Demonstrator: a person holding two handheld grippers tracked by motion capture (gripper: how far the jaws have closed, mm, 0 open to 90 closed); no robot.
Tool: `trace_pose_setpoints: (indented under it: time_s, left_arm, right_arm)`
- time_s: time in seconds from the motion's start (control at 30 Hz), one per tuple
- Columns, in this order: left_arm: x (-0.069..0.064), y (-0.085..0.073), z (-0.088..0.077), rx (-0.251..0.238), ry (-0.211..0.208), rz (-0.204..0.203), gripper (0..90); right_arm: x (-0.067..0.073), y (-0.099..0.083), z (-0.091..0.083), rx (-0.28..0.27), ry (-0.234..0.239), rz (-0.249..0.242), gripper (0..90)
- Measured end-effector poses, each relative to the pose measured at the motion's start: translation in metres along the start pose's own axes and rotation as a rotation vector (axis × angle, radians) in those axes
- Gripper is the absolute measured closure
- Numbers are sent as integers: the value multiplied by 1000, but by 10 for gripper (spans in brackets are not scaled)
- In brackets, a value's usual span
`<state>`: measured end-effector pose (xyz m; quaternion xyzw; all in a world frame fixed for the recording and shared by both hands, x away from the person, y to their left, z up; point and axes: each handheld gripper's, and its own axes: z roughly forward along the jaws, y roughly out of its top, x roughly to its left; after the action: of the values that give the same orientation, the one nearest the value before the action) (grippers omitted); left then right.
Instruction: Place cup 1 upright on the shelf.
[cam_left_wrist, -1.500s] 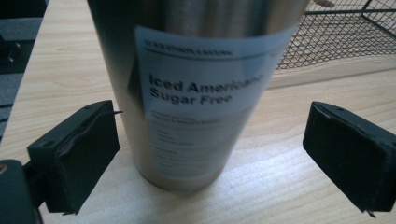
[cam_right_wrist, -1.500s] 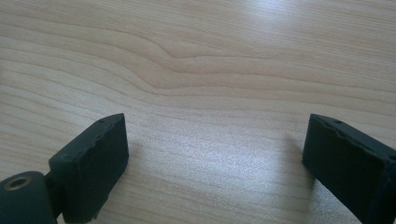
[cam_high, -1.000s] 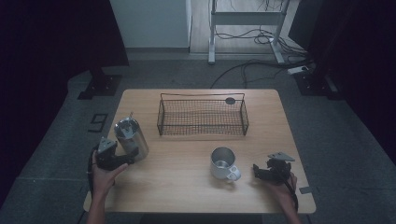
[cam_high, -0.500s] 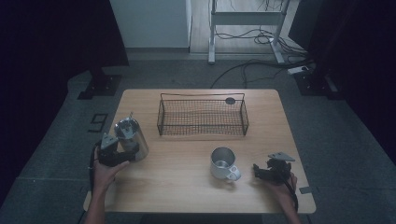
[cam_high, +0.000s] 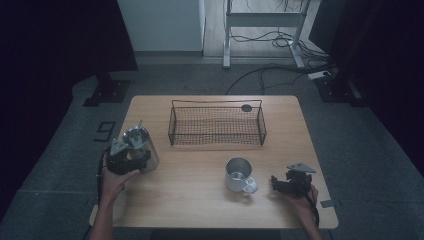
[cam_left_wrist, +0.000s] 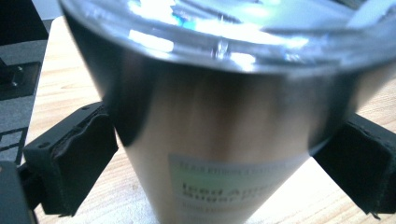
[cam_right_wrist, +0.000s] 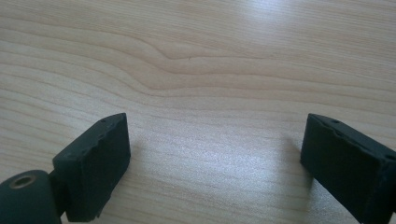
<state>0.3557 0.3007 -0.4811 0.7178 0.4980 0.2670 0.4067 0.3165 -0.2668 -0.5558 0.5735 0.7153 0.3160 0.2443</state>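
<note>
In the high view, we are holding the left gripper (cam_high: 131, 156) around the tall shiny steel tumbler with a clear lid (cam_high: 142, 145), near the left edge of the pale wooden table (cam_high: 200, 200). The black wire basket (cam_high: 217, 125) is standing well apart.

In the left gripper view, the pads (cam_left_wrist: 77, 156) are clamping the tumbler (cam_left_wrist: 224, 154), though the jaws have just been opening; we should be squeezing firmly and keeping it upright.

In the right gripper view, the right gripper (cam_right_wrist: 215, 158) is resting open and empty.

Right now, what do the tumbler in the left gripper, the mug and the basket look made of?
Tumbler: brushed steel by its sheen, with a clear, probably plastic lid. Mug: pale, glossy, metal or enamel; unclear. Basket: dark wire mesh.
</note>
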Motion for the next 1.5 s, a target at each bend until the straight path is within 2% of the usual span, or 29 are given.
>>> trace_pose_setpoints:
  time_s: [0.3,0.6,0.73,0.87,1.5]
  left_arm:
    - [1,3,6,2,-12,-3,17]
    - [0,7,15,11,-5,-3,16]
    - [-1,7,19,16,11,-1,19]
    - [-2,5,19,-1,18,18,32]
    - [-3,5,17,-7,22,3,41]
  right_arm:
    - [0,0,0,0,-2,2,79]
    - [0,0,0,0,-4,4,81]
    - [0,0,0,0,-4,4,81]
    - [0,0,0,0,-4,4,82]
    - [0,0,0,0,-4,5,82]
